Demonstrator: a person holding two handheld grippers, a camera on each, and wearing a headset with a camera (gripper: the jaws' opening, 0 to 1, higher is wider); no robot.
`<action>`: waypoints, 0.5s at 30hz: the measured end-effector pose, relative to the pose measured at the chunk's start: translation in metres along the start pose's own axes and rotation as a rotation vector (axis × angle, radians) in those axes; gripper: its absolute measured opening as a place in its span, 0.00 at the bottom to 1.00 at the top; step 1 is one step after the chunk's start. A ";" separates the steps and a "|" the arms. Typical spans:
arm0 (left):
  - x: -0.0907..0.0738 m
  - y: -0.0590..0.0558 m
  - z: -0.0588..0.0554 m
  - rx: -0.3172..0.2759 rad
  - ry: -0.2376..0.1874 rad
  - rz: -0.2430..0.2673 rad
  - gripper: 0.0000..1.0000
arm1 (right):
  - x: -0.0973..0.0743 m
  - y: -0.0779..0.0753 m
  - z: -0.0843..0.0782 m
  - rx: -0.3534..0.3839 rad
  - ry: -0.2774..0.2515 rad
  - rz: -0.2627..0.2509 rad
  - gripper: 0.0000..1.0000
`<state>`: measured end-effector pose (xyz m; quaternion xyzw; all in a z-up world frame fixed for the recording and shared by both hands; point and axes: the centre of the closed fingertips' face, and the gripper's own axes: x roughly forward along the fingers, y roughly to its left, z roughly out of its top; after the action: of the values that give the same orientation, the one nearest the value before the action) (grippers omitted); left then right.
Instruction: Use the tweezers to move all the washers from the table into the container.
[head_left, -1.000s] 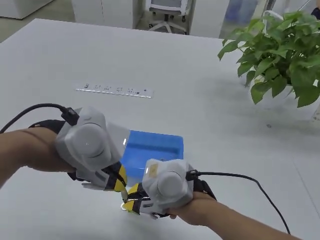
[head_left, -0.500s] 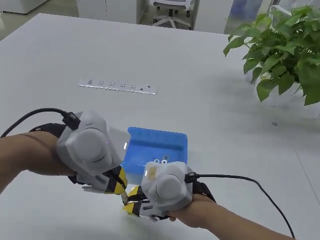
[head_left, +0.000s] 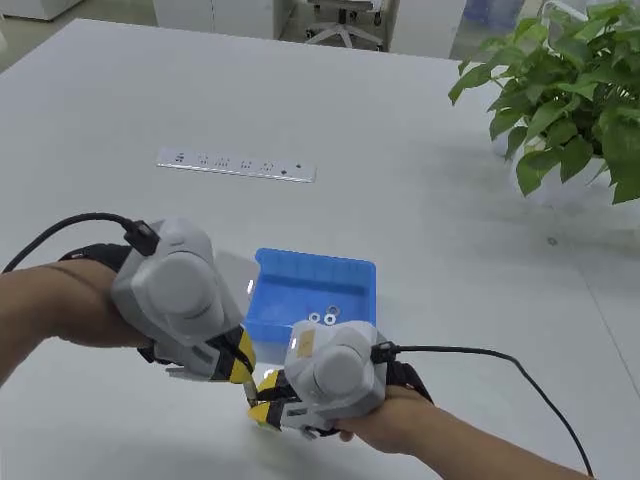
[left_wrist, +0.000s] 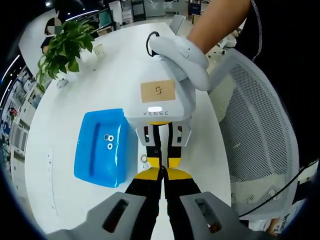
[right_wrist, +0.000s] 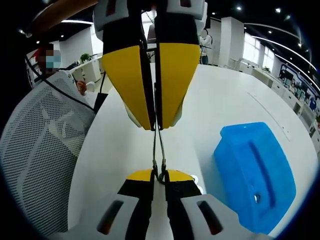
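Observation:
Thin metal tweezers (right_wrist: 157, 145) run between the two grippers, which meet tip to tip near the table's front edge. My left gripper (left_wrist: 162, 176) is shut on one end and my right gripper (right_wrist: 159, 177) is shut on the other. In the head view the left gripper (head_left: 243, 368) and the right gripper (head_left: 264, 403) sit just in front of the blue container (head_left: 300, 283). Two washers (head_left: 322, 318) lie inside it, the same washers (left_wrist: 108, 141) in the blue container (left_wrist: 95, 160). One washer (left_wrist: 144, 158) lies on the table beside the right gripper's jaws.
A white power strip (head_left: 236, 165) lies further back on the white table (head_left: 420, 200). A potted green plant (head_left: 565, 95) stands at the back right. A black cable (head_left: 480, 352) trails from the right gripper. A mesh office chair (left_wrist: 255, 130) stands by the table's edge.
The head camera has shifted, so the container sits higher and the washers inside it have come into sight. Both grippers stay together, shut on the tweezers.

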<state>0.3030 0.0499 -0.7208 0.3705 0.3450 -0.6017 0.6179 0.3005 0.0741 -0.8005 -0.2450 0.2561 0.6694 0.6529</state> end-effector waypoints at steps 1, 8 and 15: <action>0.000 0.000 0.000 0.000 -0.001 0.000 0.05 | 0.000 0.000 0.000 0.000 0.000 0.000 0.09; 0.000 0.000 0.000 -0.001 0.003 0.001 0.05 | 0.000 0.000 0.000 0.002 0.005 0.003 0.09; 0.000 -0.001 0.002 0.007 0.009 0.002 0.05 | -0.001 0.000 0.000 -0.003 0.010 -0.002 0.09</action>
<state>0.3016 0.0485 -0.7197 0.3757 0.3454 -0.6007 0.6154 0.3001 0.0733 -0.7997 -0.2495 0.2584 0.6678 0.6519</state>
